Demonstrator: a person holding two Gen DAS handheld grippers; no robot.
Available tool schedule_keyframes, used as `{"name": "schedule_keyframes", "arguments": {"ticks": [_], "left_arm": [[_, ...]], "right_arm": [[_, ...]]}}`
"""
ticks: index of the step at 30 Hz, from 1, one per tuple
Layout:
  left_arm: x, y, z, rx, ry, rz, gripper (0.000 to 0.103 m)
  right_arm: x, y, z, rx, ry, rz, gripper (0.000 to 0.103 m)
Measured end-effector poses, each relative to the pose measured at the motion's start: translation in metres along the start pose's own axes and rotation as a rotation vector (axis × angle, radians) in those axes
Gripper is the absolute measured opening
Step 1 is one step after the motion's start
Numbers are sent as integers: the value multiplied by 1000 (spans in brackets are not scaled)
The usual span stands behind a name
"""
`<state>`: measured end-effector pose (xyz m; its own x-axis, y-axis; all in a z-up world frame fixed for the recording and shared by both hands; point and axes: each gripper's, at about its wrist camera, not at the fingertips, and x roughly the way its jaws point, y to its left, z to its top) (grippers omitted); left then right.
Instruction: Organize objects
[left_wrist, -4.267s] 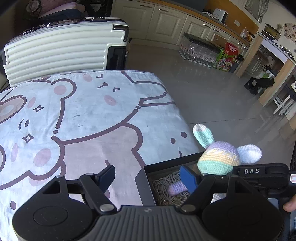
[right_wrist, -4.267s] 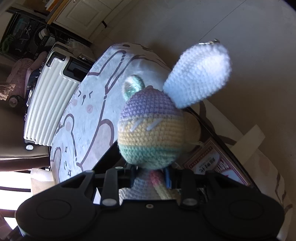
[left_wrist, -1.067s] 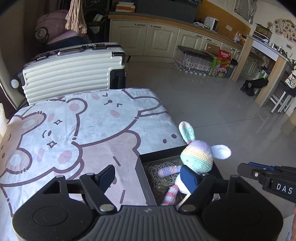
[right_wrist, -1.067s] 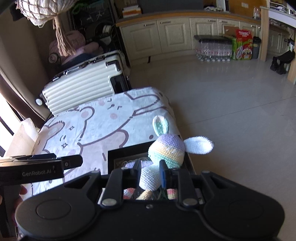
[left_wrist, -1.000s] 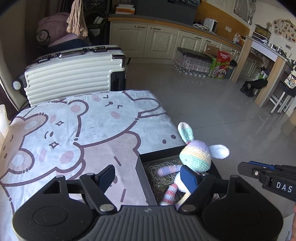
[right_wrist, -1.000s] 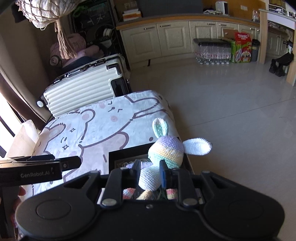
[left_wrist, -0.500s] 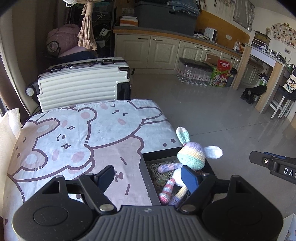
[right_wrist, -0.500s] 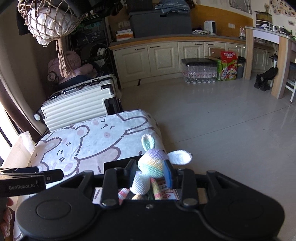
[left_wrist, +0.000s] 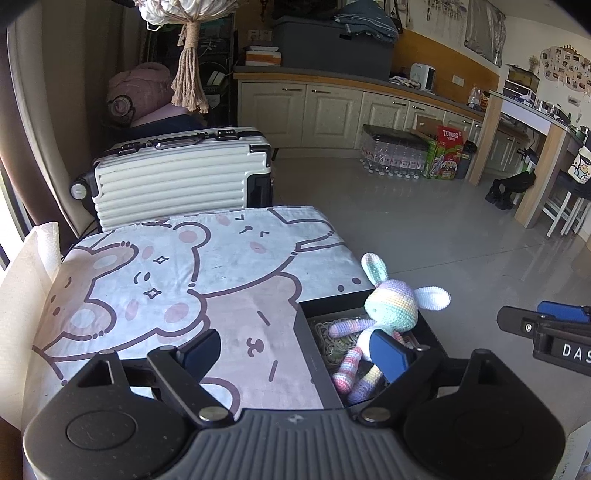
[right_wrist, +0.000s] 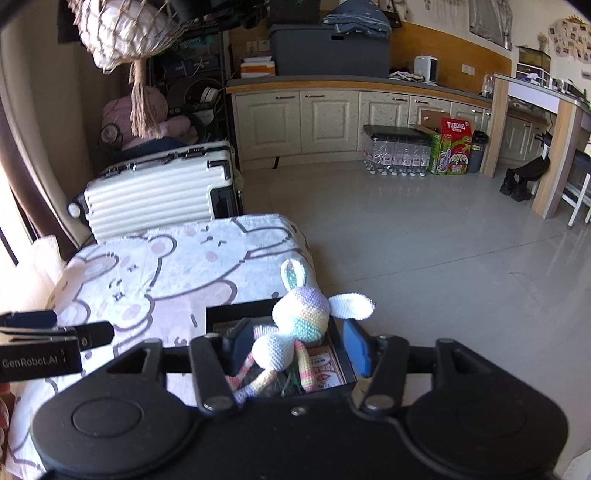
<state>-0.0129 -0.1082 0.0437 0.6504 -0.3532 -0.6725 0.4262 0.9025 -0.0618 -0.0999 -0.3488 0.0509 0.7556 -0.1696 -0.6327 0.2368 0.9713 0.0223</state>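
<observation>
A pastel crochet bunny (left_wrist: 391, 310) sits in a black open box (left_wrist: 325, 297) at the right edge of a table covered with a bear-print cloth (left_wrist: 166, 280). The bunny (right_wrist: 301, 314) leans on the box's far right wall (right_wrist: 240, 308), legs hanging inward. My left gripper (left_wrist: 295, 350) is open and empty, raised above the table's near side. My right gripper (right_wrist: 299, 345) is open, its fingers apart on either side of the bunny and above it, not touching. Coiled cord and a printed card lie in the box.
A white ribbed suitcase (left_wrist: 177, 177) stands behind the table. Tiled floor (left_wrist: 443, 229) lies to the right, with cabinets, water bottles and a red and green carton (left_wrist: 445, 151) at the far wall. A white bag (left_wrist: 22, 280) sits at the table's left.
My right gripper opened and let go of the bunny, which now rests in the box. Both grippers have drawn back and up from the table.
</observation>
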Motion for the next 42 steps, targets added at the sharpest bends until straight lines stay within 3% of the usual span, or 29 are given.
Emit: {"name": "schedule_keyframes", "arguments": {"ticks": [13,19,42], "left_arm": [[6,14,-8,-9,40,58,102],[11,10,-10,9,59,76,103],[34,6,-16,31,103,154,103]], "right_arm": [[9,9,-9,-30,61,-70,83],[24,1,-16,-8,96,-92,96],[42,-16,-26,19,150,-122,100]]}}
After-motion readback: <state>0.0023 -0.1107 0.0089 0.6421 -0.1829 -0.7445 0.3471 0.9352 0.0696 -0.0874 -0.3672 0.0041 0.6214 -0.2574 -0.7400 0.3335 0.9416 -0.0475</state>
